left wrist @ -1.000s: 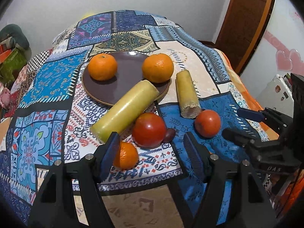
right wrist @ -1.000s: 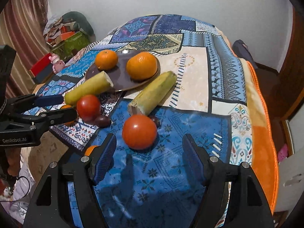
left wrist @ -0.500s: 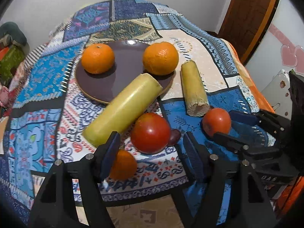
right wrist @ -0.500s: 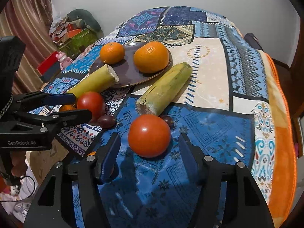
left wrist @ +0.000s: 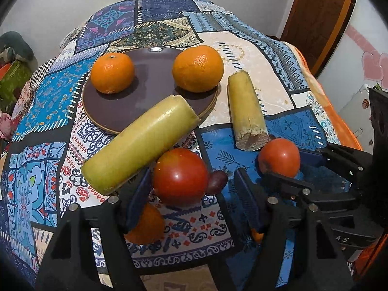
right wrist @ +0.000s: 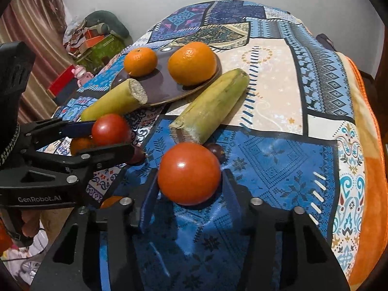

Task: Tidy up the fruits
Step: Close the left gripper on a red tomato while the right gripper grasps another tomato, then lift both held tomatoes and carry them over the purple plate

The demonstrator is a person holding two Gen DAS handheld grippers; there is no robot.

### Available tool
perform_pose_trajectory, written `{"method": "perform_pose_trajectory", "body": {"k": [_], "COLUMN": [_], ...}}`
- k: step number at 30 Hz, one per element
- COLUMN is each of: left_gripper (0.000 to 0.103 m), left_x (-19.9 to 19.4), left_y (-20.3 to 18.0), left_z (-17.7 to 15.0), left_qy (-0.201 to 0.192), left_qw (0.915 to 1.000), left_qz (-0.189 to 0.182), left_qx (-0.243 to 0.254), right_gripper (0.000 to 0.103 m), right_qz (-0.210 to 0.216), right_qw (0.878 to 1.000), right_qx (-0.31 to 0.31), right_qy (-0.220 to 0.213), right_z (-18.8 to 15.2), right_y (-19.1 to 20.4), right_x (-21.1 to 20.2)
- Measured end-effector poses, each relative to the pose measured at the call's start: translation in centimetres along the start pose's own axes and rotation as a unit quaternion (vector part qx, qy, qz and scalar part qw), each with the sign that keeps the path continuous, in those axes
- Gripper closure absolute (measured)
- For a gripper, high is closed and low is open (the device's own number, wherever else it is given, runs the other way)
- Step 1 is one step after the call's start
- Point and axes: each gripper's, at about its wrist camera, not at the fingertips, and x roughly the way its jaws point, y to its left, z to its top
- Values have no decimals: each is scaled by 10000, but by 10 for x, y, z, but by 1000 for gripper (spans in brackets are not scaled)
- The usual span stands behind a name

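Observation:
A brown plate [left wrist: 148, 99] holds two oranges [left wrist: 112, 72] [left wrist: 197, 68]. A yellow-green stalk piece [left wrist: 140, 143] leans on the plate's rim; a second one [left wrist: 247, 111] lies to its right. My left gripper [left wrist: 194, 189] is open with a red tomato [left wrist: 180, 175] between its fingers. My right gripper [right wrist: 189, 184] is open around a second tomato [right wrist: 189, 173], its fingers close to the tomato's sides. The same tomato shows in the left wrist view [left wrist: 278, 157]. A small orange [left wrist: 145, 225] sits under the left finger.
Dark plum-like fruits lie beside the tomatoes [left wrist: 217, 181] [right wrist: 215, 151]. The patterned cloth [right wrist: 291, 121] covers the table, whose front edge is just under the grippers. Boxes and clutter [right wrist: 97, 41] stand at the far left, a brown door [left wrist: 322, 17] at the right.
Both grippers moved forward and lower toward the table. Each tomato now sits between its gripper's fingers; the right fingers have narrowed around theirs.

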Motion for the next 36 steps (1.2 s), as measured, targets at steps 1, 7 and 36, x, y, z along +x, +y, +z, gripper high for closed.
{"method": "perform_pose_trajectory", "body": {"k": [1, 7, 36], "left_gripper": [40, 56, 57], "left_x": [-1, -4, -93], "left_y": [2, 16, 26], "left_z": [0, 0, 18], "left_qy": [-2, 13, -1046], "left_qw": [10000, 9996, 9942], "left_qz": [6, -135, -124], "left_qx": [-23, -263, -199], "right_gripper": [57, 57, 58], "right_qz": [-10, -18, -130], "right_qw": [10000, 10000, 9954], "right_qx": [-21, -35, -306], "right_qy": [1, -33, -897], "right_z": [0, 1, 45], "right_y": [1, 0, 33], "right_x": [0, -3, -42]}}
